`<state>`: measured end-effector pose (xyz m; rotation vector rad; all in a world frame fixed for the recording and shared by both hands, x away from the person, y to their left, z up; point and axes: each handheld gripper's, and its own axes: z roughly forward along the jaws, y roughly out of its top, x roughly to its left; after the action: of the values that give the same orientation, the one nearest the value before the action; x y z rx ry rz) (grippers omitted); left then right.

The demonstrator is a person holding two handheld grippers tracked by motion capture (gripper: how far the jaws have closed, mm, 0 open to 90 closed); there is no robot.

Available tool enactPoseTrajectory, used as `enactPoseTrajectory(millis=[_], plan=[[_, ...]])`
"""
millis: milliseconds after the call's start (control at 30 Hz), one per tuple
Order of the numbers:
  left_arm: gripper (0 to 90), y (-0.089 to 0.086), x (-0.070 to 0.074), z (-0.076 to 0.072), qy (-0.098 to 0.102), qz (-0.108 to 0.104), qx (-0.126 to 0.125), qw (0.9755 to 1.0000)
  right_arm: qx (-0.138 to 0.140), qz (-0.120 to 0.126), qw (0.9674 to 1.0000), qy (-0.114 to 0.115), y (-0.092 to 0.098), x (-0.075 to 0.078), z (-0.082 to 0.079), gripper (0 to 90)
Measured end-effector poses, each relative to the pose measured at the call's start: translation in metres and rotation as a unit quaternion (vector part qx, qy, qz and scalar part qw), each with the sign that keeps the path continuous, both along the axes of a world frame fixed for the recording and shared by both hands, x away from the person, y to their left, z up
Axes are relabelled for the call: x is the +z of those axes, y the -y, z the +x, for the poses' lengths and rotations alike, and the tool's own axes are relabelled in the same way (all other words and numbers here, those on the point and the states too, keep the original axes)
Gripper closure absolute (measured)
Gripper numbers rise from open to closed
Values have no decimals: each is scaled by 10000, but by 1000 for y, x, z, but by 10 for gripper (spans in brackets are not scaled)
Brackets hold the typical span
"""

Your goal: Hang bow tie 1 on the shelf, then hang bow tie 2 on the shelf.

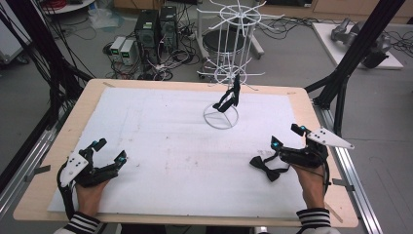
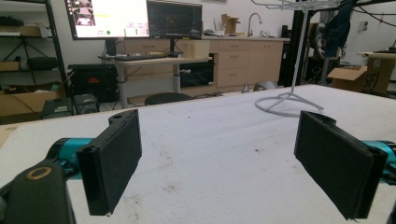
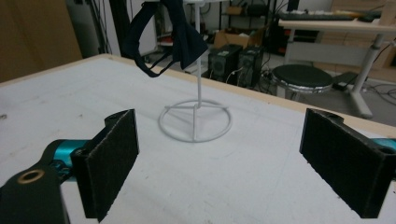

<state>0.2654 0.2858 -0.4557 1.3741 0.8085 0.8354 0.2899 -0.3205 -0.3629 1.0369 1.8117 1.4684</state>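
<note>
A white wire rack (image 1: pixel 229 68) stands on its ring base (image 1: pixel 221 117) at the back middle of the white mat (image 1: pixel 160 136). One black bow tie (image 1: pixel 229 99) hangs from a low arm of the rack. A second black bow tie (image 1: pixel 265 167) lies flat on the mat just left of my right hand. My right gripper (image 1: pixel 287 136) is open above the mat, nothing between its jaws, which face the rack base (image 3: pixel 195 120) and the hanging bow tie (image 3: pixel 170 35). Open and empty, my left gripper (image 1: pixel 109 148) rests at the mat's front left, with the rack (image 2: pixel 287 103) far off.
The mat covers a wooden table (image 1: pixel 97 87) with an aluminium rail along its right side (image 1: pixel 353 170). Black frame legs (image 1: pixel 341 92) rise off the right rear corner. Computers and cables (image 1: pixel 156 34) and a stool (image 1: pixel 226 44) stand on the floor behind.
</note>
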Motion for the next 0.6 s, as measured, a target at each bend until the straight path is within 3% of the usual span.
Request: enactPoseTrajectory(millis=[300, 600], plan=[[154, 0, 0, 0, 1, -3, 3, 10000, -39, 177, 9998, 35, -3, -19, -1, 112], [154, 0, 0, 0, 1, -16, 12, 10000, -36, 173, 9998, 11, -2, -20, -1, 112]])
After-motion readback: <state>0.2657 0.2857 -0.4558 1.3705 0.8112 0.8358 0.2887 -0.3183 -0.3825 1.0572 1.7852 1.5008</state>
